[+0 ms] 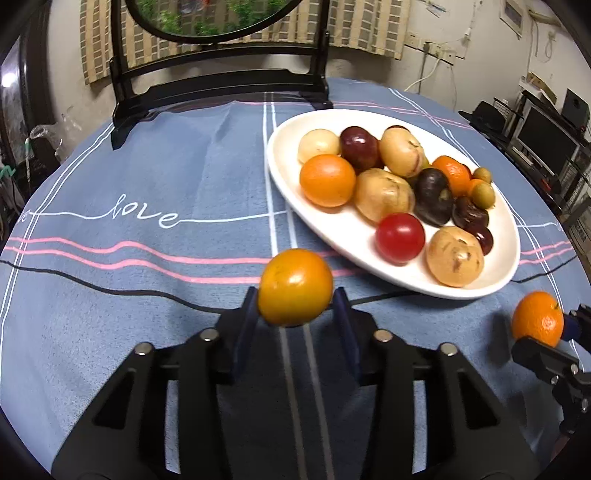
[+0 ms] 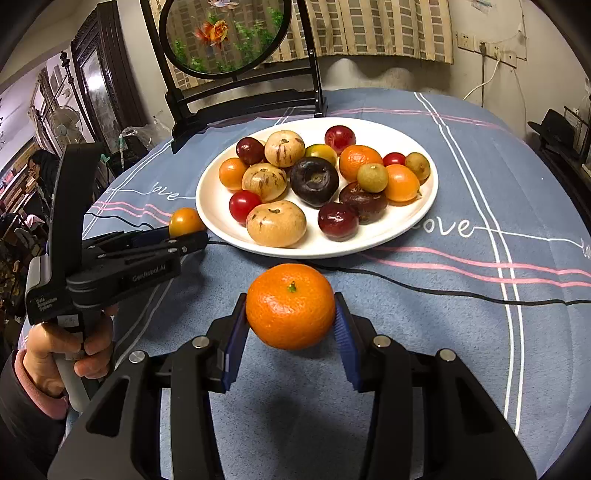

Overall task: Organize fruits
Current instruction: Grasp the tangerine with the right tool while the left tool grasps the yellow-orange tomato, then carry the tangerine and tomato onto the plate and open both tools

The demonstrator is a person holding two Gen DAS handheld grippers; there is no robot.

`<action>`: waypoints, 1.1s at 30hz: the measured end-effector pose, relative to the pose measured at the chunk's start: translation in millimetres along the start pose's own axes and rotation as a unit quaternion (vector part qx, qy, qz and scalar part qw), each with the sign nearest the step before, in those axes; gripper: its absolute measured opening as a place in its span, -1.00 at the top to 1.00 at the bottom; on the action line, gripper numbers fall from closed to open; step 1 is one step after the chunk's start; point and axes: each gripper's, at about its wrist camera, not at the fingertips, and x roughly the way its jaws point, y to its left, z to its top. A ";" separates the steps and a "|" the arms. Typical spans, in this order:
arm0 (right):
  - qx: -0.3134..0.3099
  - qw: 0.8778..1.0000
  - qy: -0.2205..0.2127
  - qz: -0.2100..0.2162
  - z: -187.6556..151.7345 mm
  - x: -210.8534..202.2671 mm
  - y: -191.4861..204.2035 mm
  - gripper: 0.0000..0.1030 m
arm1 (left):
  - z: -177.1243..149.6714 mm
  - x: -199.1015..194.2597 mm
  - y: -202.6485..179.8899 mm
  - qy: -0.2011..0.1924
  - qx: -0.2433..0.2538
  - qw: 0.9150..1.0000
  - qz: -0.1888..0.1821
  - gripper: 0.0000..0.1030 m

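Both views are brightly and evenly lit from above. In the right wrist view the tangerine [image 2: 290,306] throws a soft dark shadow onto the cloth [image 2: 424,314] below it, and small highlights gleam on the glossy fruit on the plate [image 2: 207,199]. Fisheye distortion bends the tabletop edge and darkens every corner. In the left wrist view the yellow fruit [image 1: 294,288] is slightly blurred; the cloth stripes at bottom centre smear.

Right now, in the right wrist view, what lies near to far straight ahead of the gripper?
Right gripper → tangerine between its pads → black cable → white plate of fruit → round fish-picture stand → curtain.
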 end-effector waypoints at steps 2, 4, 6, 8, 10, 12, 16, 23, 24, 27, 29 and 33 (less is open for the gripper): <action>-0.001 1.000 0.000 0.002 -0.3 -0.4 0.0 0.14 | 0.1 0.0 0.3 0.000 -0.001 1.000 0.000 0.23; -0.002 1.000 -0.002 0.003 -0.5 -2.4 0.7 0.14 | -0.4 -0.6 -1.6 -0.002 0.003 1.000 0.004 0.23; -0.003 1.000 -0.005 0.002 -0.8 -3.9 1.0 0.14 | -1.3 -2.4 -0.4 -0.004 -0.001 1.000 0.000 0.24; -0.004 1.000 -0.005 0.000 -0.9 -3.7 0.8 0.14 | -3.1 -4.2 1.0 -0.004 -0.007 1.000 -0.004 0.24; -0.004 1.000 -0.003 -0.001 -1.0 -2.4 0.4 0.14 | -5.7 -5.9 1.3 -0.002 -0.011 1.000 -0.007 0.24; -0.007 1.000 0.000 -0.003 -1.6 -1.2 1.0 0.14 | -8.0 -9.1 0.1 -0.005 -0.009 1.000 -0.007 0.24; -0.008 1.000 0.001 -0.002 -2.0 -1.4 1.9 0.14 | -10.6 -16.9 -0.3 -0.017 -0.005 1.000 0.002 0.24; -0.009 1.000 -0.008 0.007 2.6 -5.2 3.3 0.14 | -9.9 -44.4 -0.9 -0.055 -0.009 0.998 -0.005 0.24; -0.005 1.000 -0.018 0.015 6.9 -8.9 3.1 0.14 | -6.2 -53.0 -3.0 -0.072 -0.009 0.997 -0.009 0.24; 0.005 0.998 -0.056 0.026 14.9 -24.2 -1.3 0.13 | 2.9 -72.5 -7.0 -0.111 -0.020 0.993 -0.027 0.24; 0.011 0.996 -0.084 0.023 17.3 -34.0 -6.6 0.13 | 6.1 -78.6 -10.3 -0.121 -0.025 0.991 -0.047 0.24; 0.016 0.993 -0.117 0.009 38.0 -41.8 -23.2 0.13 | 24.9 -79.7 -24.3 -0.126 -0.003 0.990 -0.062 0.24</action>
